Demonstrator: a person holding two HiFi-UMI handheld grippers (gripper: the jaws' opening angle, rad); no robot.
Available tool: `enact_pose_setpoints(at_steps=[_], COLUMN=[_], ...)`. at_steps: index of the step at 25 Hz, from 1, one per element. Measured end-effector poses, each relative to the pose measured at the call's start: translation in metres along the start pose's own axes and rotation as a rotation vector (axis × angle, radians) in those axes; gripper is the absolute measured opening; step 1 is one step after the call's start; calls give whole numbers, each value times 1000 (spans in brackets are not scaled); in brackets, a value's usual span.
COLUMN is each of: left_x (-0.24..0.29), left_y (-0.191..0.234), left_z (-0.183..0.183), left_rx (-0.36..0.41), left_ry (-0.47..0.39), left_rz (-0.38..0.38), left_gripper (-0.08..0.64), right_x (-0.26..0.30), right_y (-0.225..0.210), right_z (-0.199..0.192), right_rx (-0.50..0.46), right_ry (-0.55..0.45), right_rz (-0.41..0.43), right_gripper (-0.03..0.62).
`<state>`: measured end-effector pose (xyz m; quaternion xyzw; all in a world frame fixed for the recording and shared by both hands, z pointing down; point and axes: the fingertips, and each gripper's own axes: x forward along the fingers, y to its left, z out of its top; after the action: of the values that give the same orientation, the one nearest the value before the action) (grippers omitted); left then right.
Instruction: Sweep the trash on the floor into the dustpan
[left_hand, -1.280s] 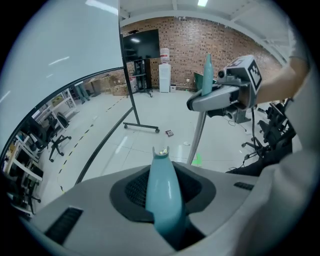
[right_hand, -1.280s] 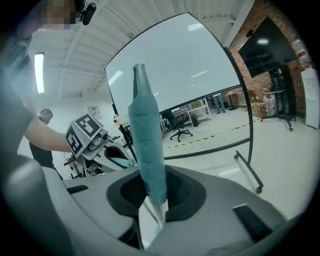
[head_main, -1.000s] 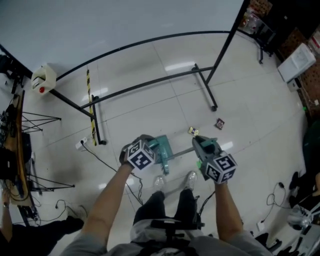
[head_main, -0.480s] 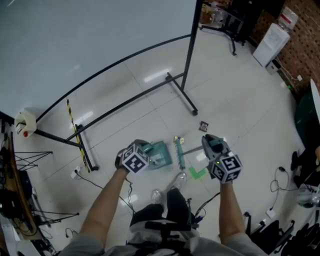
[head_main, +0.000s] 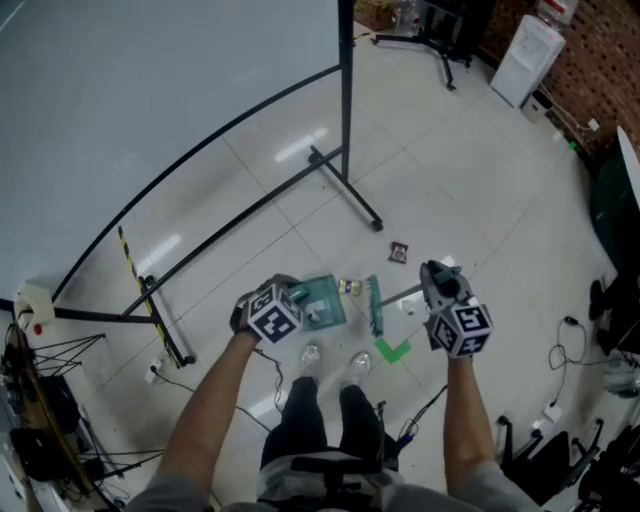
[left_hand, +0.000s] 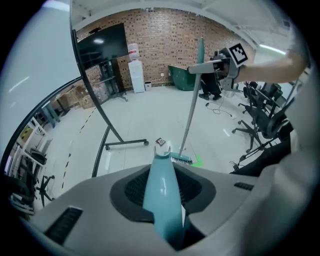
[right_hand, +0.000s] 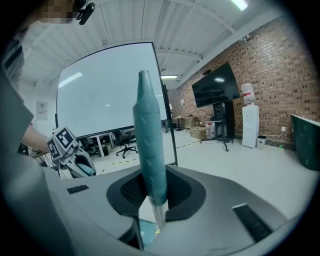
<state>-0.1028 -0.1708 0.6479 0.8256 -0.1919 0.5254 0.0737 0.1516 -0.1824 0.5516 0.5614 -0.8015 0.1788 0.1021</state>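
Teal plastic fills both my grips: my left gripper (left_hand: 165, 210) has its jaws part-way closed and clamped on the dustpan handle (left_hand: 161, 172), and my right gripper (right_hand: 152, 200) is narrowed tight on the broom grip (right_hand: 149, 140), so neither has room to take anything else. The dustpan (head_main: 322, 303) sits on the floor just below and ahead of my left gripper. The broom head (head_main: 374, 306) is down between my two grippers, just beside the pan's right edge. The main piece of trash, a dark wrapper (head_main: 399, 252), lies out beyond the broom head, ahead of my right gripper and a little towards my left one. A small yellowish scrap (head_main: 347, 288) lies nearly touching the far side of the pan. To do this well, I reckon I should reach the bristles past the wrapper, set them down behind it and draw it back in short low strokes so that it slides instead of flicking away. My left gripper should keep the pan's lip flat on the tiles, mouth turned to meet the broom. I can take in the scrap on the same pull, watching that the wrapper doesn't skid past the pan onto the green tape mark (head_main: 392, 350) near my feet.
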Motion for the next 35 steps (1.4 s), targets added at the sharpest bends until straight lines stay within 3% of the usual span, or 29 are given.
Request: enact_pose_setpoints(at_steps=[5,12,18,22,28,35], left_x=[10,16,11,6,-5,6], left_y=[22,30,39,41,31,-1], left_z=[16,18,9,-1,-9,41], left_rx=[17,4,-6,-11,13,141], left_ry=[-3,-13,-20,-41,-62,-77], left_rz=[-13,-36,-54,-65,-100,-161], left_gripper=[101,101,101,101,101,101], right_x=[33,69,87,88,49,-23], right_y=[-1,49,105,120,102,30], right_z=[-33,-65,-56,-43,-2,36], right_rx=[10,67,104,85,58,50], right_ry=[72,123,129,126,58,-15], right_rz=[-44,52,152,179,78,-107], right_gripper=[60,63,66,64,58,57])
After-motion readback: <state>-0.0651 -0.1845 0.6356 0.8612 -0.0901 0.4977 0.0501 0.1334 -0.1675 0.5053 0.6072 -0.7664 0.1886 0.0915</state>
